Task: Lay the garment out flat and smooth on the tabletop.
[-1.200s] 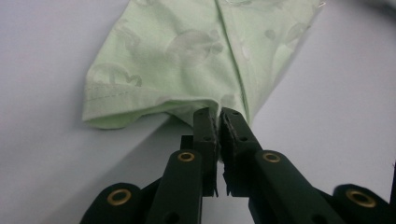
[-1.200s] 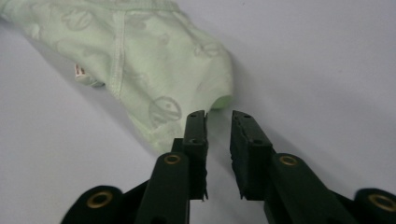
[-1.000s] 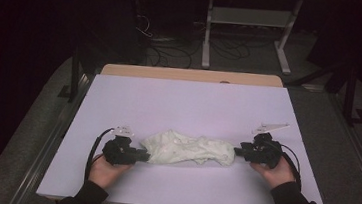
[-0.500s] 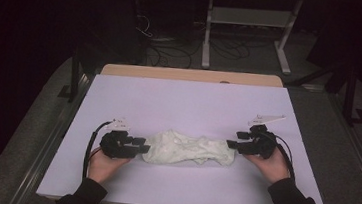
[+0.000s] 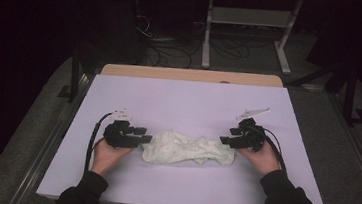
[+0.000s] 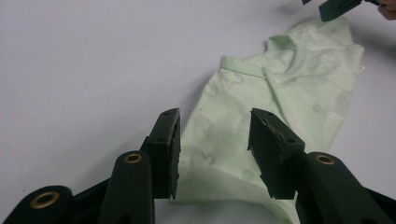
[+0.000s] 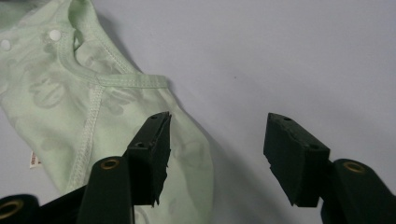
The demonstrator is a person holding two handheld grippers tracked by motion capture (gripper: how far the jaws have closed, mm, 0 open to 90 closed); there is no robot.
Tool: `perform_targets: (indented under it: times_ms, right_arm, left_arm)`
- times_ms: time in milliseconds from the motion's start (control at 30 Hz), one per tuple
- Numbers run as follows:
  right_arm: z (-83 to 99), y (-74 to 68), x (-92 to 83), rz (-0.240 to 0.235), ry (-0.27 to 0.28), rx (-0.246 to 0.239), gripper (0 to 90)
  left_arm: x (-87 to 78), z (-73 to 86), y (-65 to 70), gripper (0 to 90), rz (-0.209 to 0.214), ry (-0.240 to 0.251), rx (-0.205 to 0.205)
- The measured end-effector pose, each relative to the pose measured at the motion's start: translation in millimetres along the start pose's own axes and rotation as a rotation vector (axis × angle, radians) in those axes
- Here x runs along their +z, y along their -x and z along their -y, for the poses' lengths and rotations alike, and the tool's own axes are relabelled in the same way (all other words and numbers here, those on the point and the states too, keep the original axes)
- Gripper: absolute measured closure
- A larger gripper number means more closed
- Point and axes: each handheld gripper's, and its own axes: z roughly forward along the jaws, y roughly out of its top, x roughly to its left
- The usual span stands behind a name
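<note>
Pale green cloth, a small printed garment (image 5: pixel 188 150), lies bunched along the near middle of the white worktop (image 5: pixel 184 102), stretched sideways between the two hands. At its left end, the left claw (image 5: pixel 144 138) has just been opening; in the left gripper view its jaws stand apart over the fabric (image 6: pixel 261 107) without pressing on it. At the garment's right end the right claw (image 5: pixel 225 140) is also parted, gripping nothing, one jaw over the cloth (image 7: pixel 70 93), the other over bare worktop.
</note>
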Motion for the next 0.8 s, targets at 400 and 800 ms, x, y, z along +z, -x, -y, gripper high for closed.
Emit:
perform_targets:
  times_ms: [400,800]
  right_arm:
    - [-1.0,-0.4,2.9,-0.013,-0.012,0.001,42.2]
    - [-0.1,0.2,2.8,-0.049,-0.042,0.014,45.0]
  left_arm:
    - [34.3,-16.7,-14.6,50.8,0.113,0.002,-0.018]
    - [40.0,-14.3,-16.0,87.1,0.136,-0.107,-0.027]
